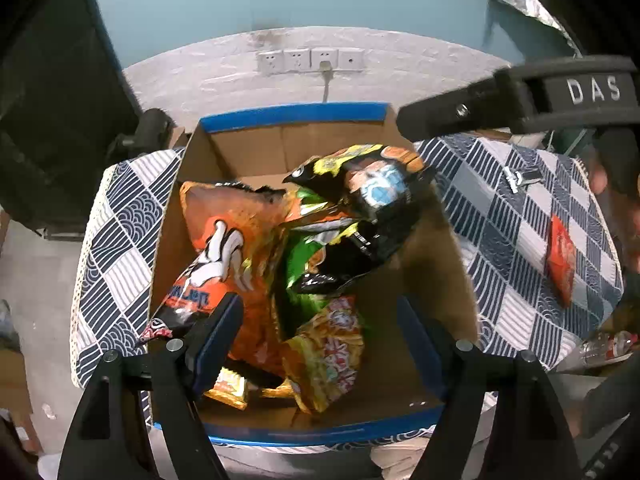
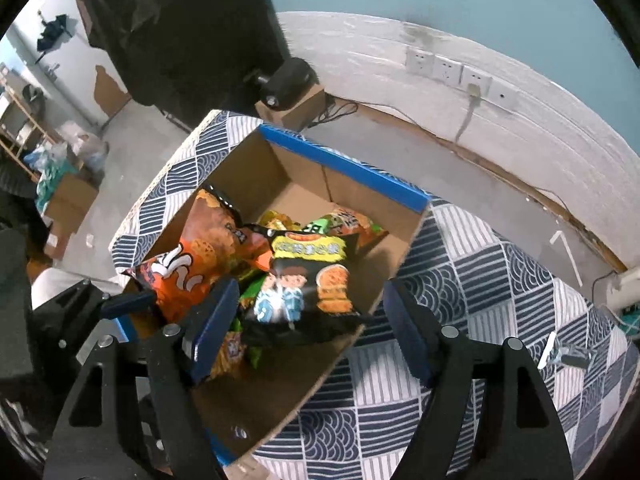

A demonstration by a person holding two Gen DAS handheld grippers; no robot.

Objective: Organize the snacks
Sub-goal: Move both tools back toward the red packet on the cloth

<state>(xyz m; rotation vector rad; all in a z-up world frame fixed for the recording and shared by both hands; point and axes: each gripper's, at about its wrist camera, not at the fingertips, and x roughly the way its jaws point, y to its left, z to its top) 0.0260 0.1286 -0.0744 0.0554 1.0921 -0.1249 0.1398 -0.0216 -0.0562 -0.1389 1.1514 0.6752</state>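
An open cardboard box (image 1: 296,118) with blue-edged rims stands on the patterned tablecloth and holds several snack bags. A black bag (image 1: 360,208) lies on top of the pile, beside a large orange bag (image 1: 236,232). A green bag (image 1: 304,256) and a yellow-red bag (image 1: 332,352) lie under them. My left gripper (image 1: 320,332) hovers open and empty over the box's near end. My right gripper (image 2: 308,324) is open and empty above the black bag (image 2: 308,280) and the box's right wall (image 2: 404,248). One red-orange packet (image 1: 562,260) lies on the cloth right of the box.
The table, under a blue-and-white patterned cloth (image 2: 500,280), stands near a white wall with sockets (image 1: 310,60). A small metal clip (image 2: 564,356) lies on the cloth at right. Cardboard boxes and bags (image 2: 64,184) sit on the floor at left. A dark cabinet (image 1: 52,120) stands behind left.
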